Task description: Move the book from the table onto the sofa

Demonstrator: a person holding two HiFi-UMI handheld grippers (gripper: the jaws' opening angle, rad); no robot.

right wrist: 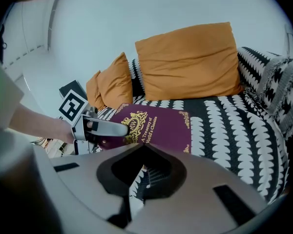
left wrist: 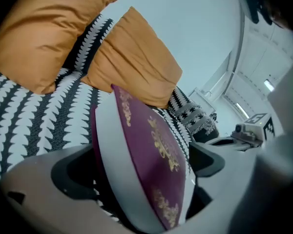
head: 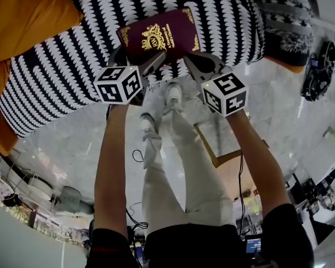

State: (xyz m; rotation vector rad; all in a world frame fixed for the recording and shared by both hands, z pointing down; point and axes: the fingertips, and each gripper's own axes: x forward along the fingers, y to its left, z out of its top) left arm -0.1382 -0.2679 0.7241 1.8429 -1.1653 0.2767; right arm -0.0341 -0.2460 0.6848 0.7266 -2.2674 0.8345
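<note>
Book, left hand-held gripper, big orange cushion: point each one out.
book (head: pixel 159 37): head view, centre of the maroon cover.
left hand-held gripper (head: pixel 138 60): head view, midway between its fingertips.
big orange cushion (right wrist: pixel 188 62): right gripper view, middle of its front.

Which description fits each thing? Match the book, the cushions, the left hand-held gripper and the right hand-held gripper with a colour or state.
Things:
1 book
2 cushions
3 left hand-held gripper
4 right hand-held gripper

Descriptions:
A orange
B jaws shut, nothing between them
C maroon with gold print
D jaws apart, the book between them

Pairs: 1-C, 2-A, 3-D, 4-B
</note>
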